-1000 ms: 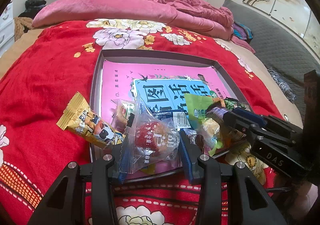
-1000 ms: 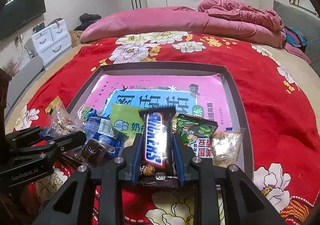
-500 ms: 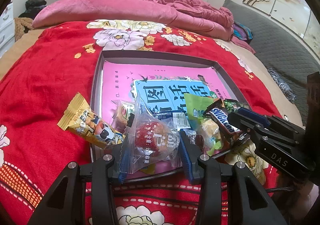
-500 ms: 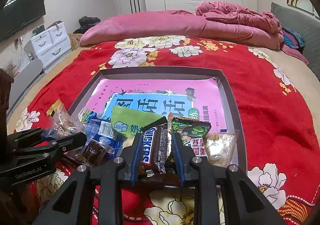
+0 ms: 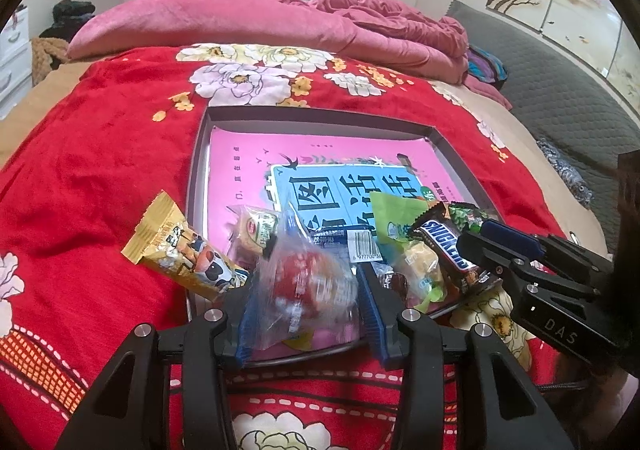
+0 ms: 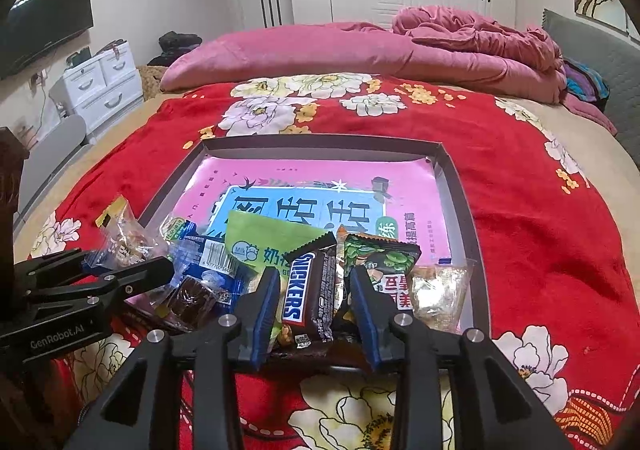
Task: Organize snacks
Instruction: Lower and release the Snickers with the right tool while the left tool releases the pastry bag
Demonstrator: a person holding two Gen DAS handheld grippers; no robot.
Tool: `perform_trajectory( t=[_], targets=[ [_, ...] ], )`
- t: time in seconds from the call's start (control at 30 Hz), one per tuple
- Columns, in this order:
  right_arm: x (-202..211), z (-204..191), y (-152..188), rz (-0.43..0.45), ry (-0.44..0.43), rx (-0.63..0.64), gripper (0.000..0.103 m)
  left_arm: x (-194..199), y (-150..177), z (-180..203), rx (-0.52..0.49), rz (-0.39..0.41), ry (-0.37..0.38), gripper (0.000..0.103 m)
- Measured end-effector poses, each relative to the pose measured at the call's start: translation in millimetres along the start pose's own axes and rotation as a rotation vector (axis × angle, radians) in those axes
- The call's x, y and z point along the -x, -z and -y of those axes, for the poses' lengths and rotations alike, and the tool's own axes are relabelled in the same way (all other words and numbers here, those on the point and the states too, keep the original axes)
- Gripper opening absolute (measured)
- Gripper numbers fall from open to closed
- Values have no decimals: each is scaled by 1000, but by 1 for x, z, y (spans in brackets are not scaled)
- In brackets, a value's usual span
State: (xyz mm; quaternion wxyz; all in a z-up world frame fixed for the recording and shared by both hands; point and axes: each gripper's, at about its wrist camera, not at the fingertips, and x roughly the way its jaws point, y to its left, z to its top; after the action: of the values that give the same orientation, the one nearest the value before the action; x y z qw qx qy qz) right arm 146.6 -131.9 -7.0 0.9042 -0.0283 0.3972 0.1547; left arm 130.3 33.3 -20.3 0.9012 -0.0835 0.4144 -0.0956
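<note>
Snickers bar (image 6: 310,292): brown wrapper, lying at tray's (image 6: 460,186) six o'clock edge; right gripper (image 6: 314,306) jaws opening, bar loose between, pads apart from it.

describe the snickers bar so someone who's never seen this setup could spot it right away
On the red flowered blanket lies a shallow grey tray lined with a pink sheet; snacks are heaped at its near edge. The Snickers bar stands tilted in that heap, between the right gripper jaws, which are opening. It is the only dark brown wrapper with white block letters, left of a green packet.
</note>
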Motion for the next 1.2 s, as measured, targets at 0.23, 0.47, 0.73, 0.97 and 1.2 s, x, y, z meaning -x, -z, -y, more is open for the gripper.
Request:
perform_trajectory(
  t=[0.23,0.47,0.73,0.97,1.2],
  targets=[
    [1,0,0,0,0,2,42,0,0,-1,0,3,1,53],
    [4,-1,0,5,7,-7,49,1,-2,-1,-10,8,-3,62],
    [6,4,0,7,19,-22,51,5,-1,1,-12,20,14,74],
    [12,4,-1,25,27,-25,57,14,-3,4,-28,53,30,76],
    [28,5,1,80,43,-23,67,37,-4,9,-46,140,49,79]
  ],
)
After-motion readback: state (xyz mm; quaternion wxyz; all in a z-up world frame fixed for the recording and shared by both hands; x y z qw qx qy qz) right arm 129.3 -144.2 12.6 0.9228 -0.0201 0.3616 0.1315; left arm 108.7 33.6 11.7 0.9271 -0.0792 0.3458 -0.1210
